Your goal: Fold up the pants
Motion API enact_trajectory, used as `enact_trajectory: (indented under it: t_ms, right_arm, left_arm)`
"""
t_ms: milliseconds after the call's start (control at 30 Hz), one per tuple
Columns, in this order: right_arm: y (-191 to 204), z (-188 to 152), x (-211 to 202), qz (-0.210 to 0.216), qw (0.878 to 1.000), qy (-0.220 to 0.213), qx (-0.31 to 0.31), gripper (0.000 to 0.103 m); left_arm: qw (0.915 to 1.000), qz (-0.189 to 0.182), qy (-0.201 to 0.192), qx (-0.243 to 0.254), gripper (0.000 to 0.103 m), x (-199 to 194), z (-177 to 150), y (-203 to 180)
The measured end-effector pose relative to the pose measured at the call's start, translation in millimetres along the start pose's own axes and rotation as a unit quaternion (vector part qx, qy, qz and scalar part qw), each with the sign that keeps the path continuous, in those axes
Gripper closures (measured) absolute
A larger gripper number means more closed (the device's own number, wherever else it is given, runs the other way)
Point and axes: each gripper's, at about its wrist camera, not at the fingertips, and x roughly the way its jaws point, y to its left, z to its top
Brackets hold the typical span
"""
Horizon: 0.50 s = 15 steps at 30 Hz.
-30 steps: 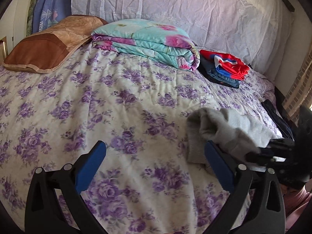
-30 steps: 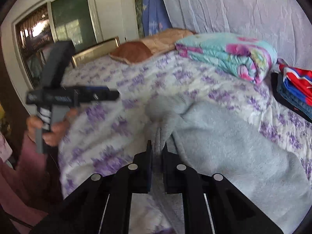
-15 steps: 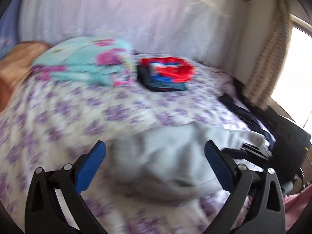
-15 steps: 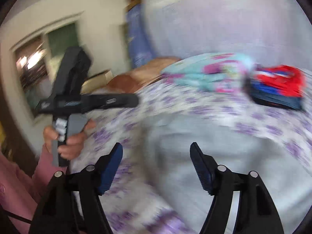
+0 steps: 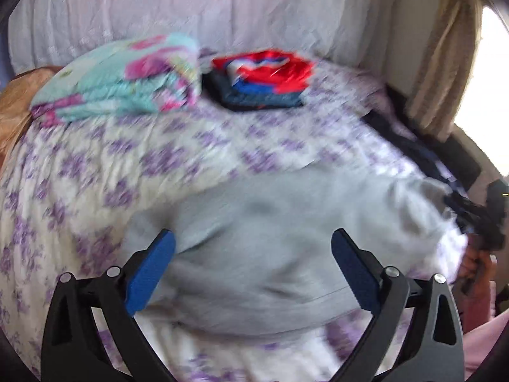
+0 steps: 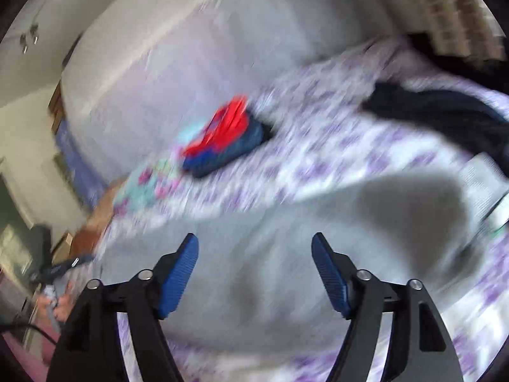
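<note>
Grey pants [image 5: 254,238] are seen bunched on the floral bed [image 5: 95,165], lower centre of frame. Left gripper [image 5: 253,273] fingers are spread apart, nothing clamped; right gripper [image 6: 254,278] fingers are opening, empty.

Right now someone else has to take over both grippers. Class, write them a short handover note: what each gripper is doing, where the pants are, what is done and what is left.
Left gripper: open, empty, over the grey pants.
Right gripper: jaws opening, nothing pinched between them, also over the pants.
Pants: lying bunched on the flowered bedspread near its front edge, not held by either gripper.
Other things: a folded clothes stack and a folded quilt sit at the far side of the bed.
Done: a fold seems started; the pictures are blurred, so check it.
Left: smooth the pants, finish folding, perhaps add them to the stack.
</note>
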Motion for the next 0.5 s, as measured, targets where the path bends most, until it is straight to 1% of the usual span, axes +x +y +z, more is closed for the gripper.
enact_trajectory:
  t_ms: [67, 100, 133, 167, 200, 233, 267, 300, 333, 367, 433, 467, 500]
  right_arm:
    - [-28.4, 12.2, -0.9, -0.034, 0.999, -0.022, 0.027, 0.026]
    - [-49.1, 14.1, 3.7, -0.066, 0.996, -0.025, 0.05, 0.026]
    - [-67.2, 13.5, 7.4, -0.099, 0.993, -0.019, 0.066, 0.027]
    - [-84.8, 10.7, 13.1, -0.124, 0.989, -0.01, 0.077, 0.035]
    - [-101.5, 5.7, 18.4, -0.119, 0.989, 0.001, 0.087, 0.039]
    - [-109.3, 5.4, 17.3, -0.109, 0.99, 0.005, 0.09, 0.04]
    - [-107.9, 7.4, 11.2, -0.1, 0.992, 0.005, 0.083, 0.04]
    - [-100.3, 12.4, 5.7, -0.088, 0.994, 0.011, 0.069, 0.039]
    - [-91.5, 16.6, 1.5, -0.079, 0.995, 0.003, 0.055, 0.036]
    - [-85.9, 20.1, -6.9, -0.076, 0.996, -0.015, 0.045, 0.03]
    - [-80.6, 29.2, -24.3, -0.078, 0.996, -0.041, 0.03, 0.03]
    - [-85.2, 31.4, -24.1, -0.085, 0.995, -0.04, 0.033, 0.03]
    - [-95.4, 33.4, -13.1, -0.102, 0.994, -0.019, 0.039, 0.03]
  left_arm:
    - [0.9994, -0.03, -0.013, 0.016, 0.004, 0.6, 10.3, -20.4]
    - [0.9989, -0.04, -0.009, 0.025, 0.004, 10.7, 11.8, -31.5]
    - [0.9987, -0.04, 0.002, 0.031, 0.004, 20.5, 9.2, -38.3]
    - [0.9987, -0.03, 0.022, 0.035, 0.004, 35.8, 5.7, -42.2]
    - [0.9983, -0.011, 0.045, 0.035, 0.004, 52.6, 0.1, -40.4]
    - [0.9961, 0.018, 0.084, 0.02, 0.005, 77.2, -9.5, -30.0]
    - [0.9948, 0.028, 0.097, 0.011, 0.006, 87.6, -15.0, -22.4]
    - [0.9947, 0.031, 0.098, 0.011, 0.006, 91.4, -17.5, -20.7]
    - [0.9951, 0.037, 0.089, 0.025, 0.006, 85.3, -17.4, -26.9]
    - [0.9947, 0.044, 0.088, 0.031, 0.006, 81.3, -16.8, -30.8]
    - [0.9944, 0.052, 0.086, 0.03, 0.005, 76.8, -15.2, -34.3]
    - [0.9946, 0.05, 0.089, 0.021, 0.005, 78.3, -15.9, -31.7]
    - [0.9948, 0.047, 0.089, 0.012, 0.005, 79.1, -16.5, -30.7]
